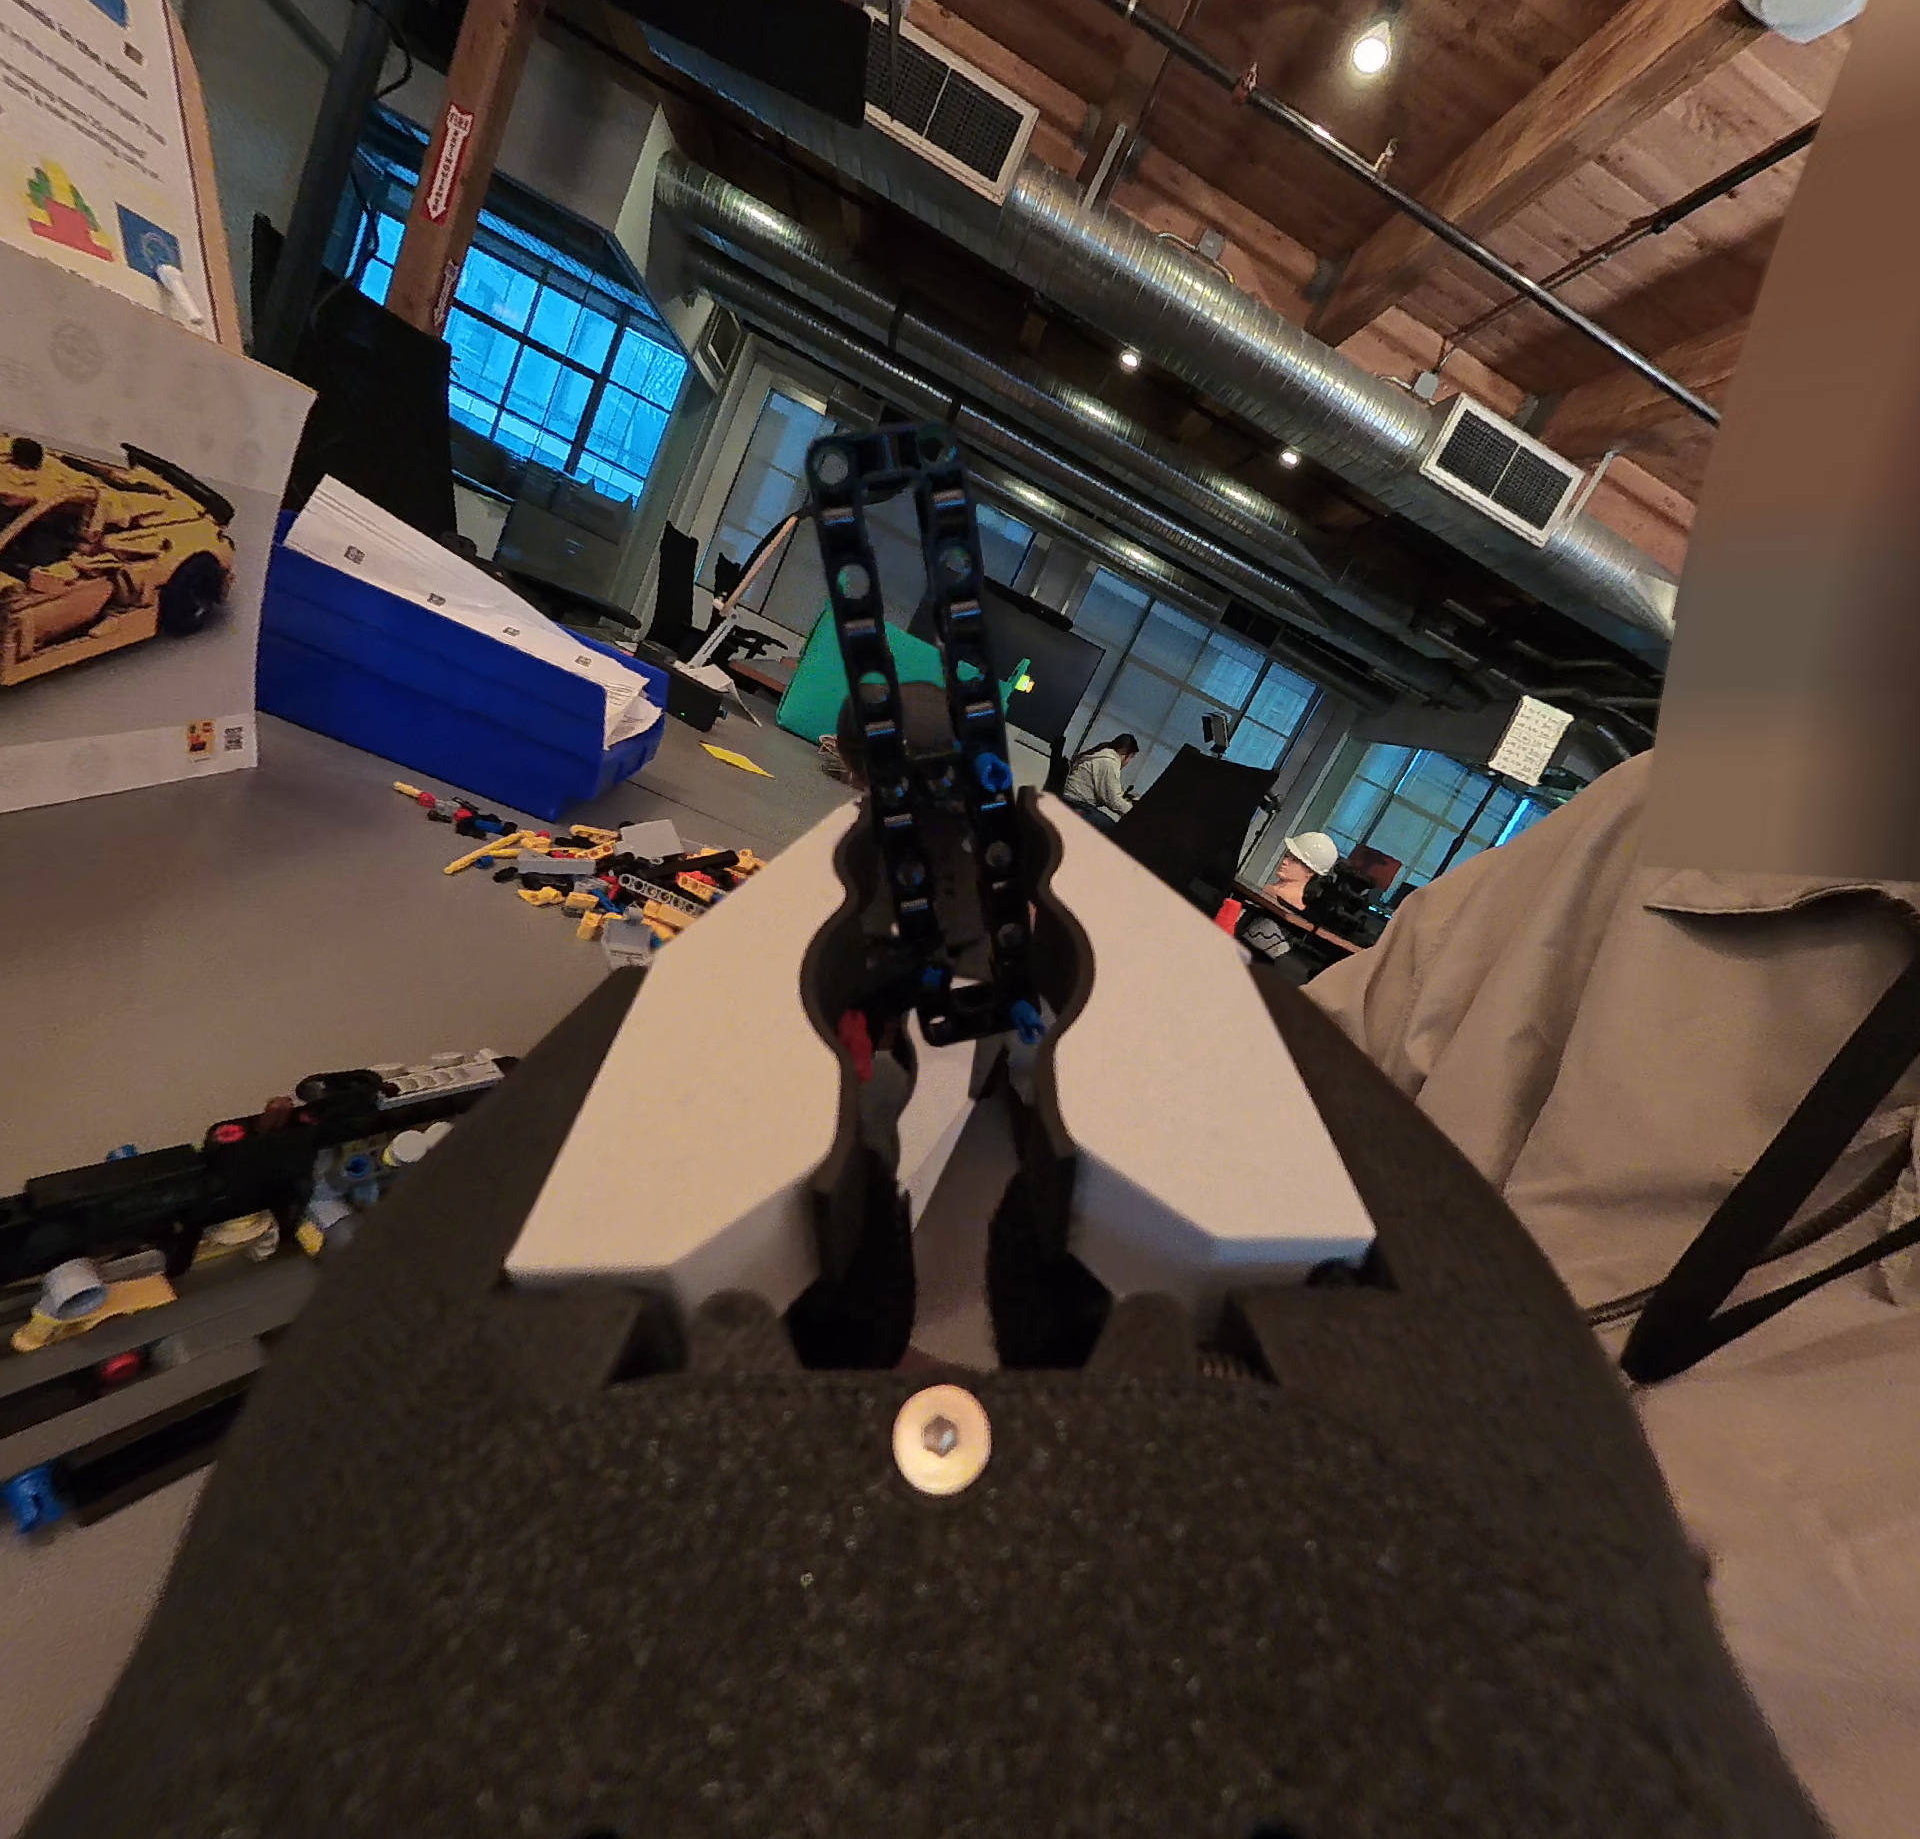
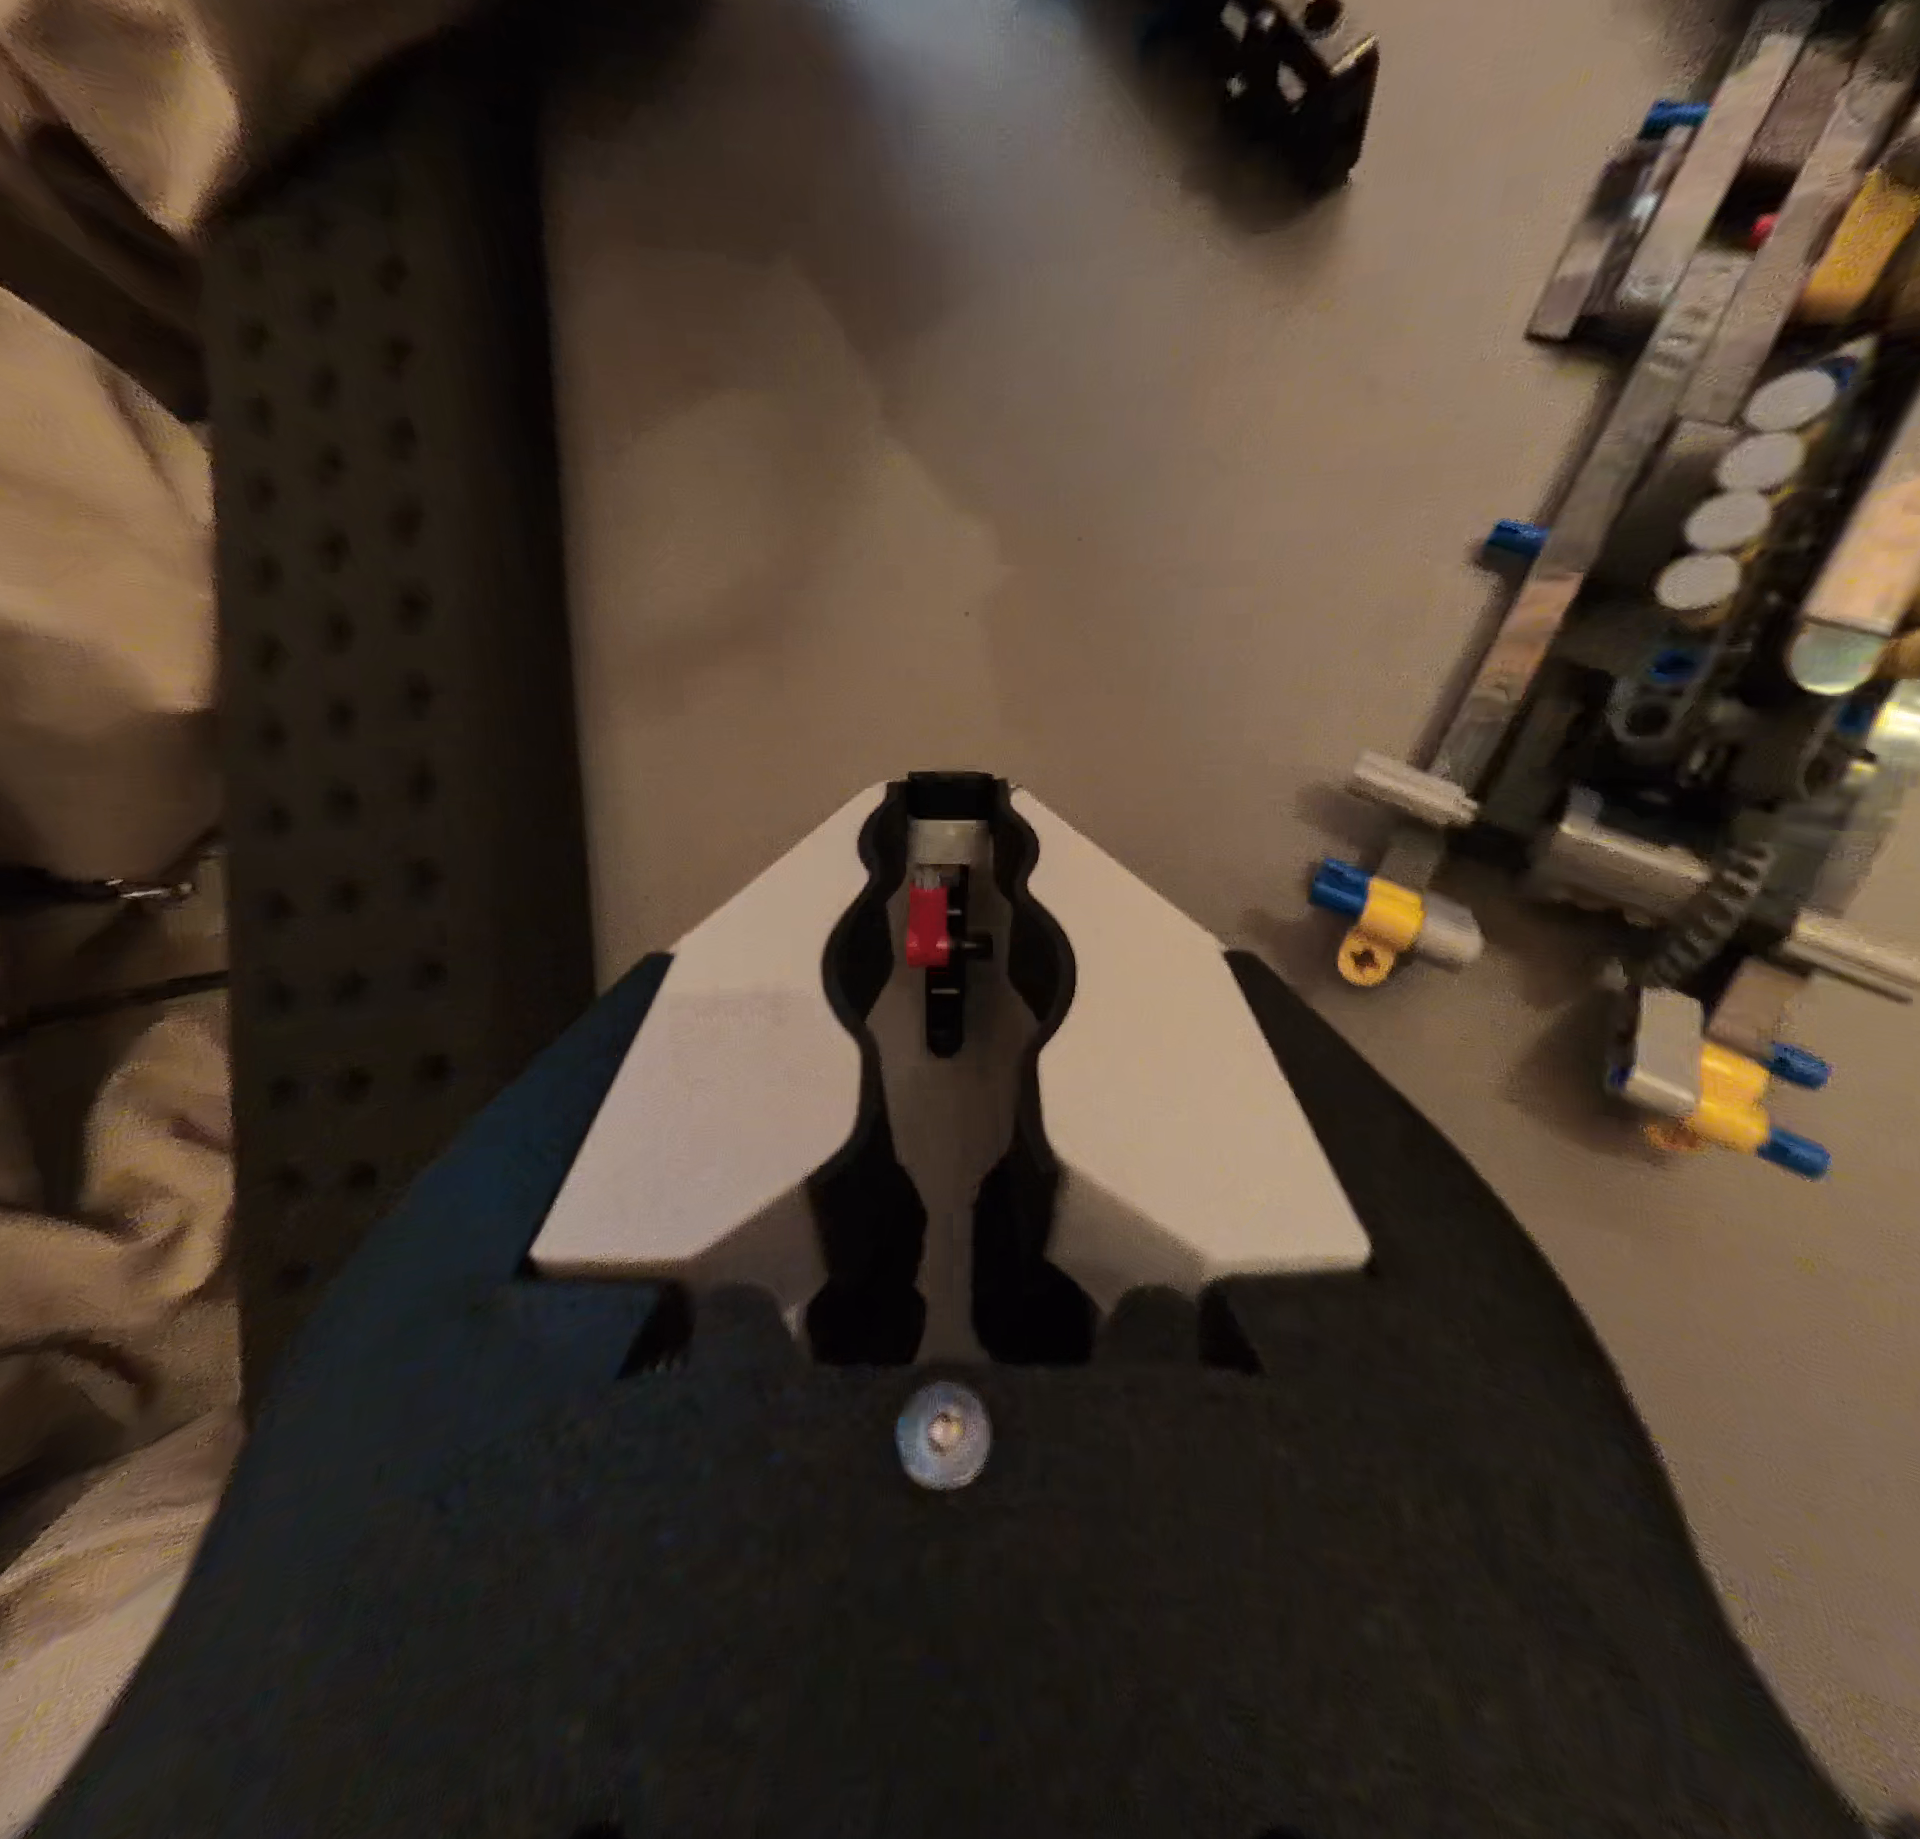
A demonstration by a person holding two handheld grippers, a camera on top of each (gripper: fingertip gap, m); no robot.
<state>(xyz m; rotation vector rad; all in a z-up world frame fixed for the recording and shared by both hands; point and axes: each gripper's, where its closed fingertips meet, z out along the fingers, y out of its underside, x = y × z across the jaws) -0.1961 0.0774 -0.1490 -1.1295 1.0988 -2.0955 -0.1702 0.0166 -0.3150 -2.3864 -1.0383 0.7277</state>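
In the left wrist view my left gripper [image 1: 940, 823] is tilted up off the table and shut on a black beam frame [image 1: 894, 626] with blue pins. The frame sticks up and forward past the fingertips. A small red pin [image 1: 854, 1036] sits at its lower end between the fingers. In the right wrist view my right gripper [image 2: 948, 797] points down at the grey table [image 2: 935, 387] and is shut on a small black piece with a red bush [image 2: 928, 922] and a grey part. A long partly built brick chassis [image 2: 1683, 563] lies to its right.
A pile of loose yellow, black and grey pieces [image 1: 613, 875] lies ahead of the left gripper, with a blue bin [image 1: 447, 667] and a printed picture of a yellow car [image 1: 104, 584] behind. A black beam piece [image 2: 1288, 54] lies at the far end. A person's beige shirt [image 1: 1558, 1062] is close by. Some 20 cm of space lies between my two pairs of fingers.
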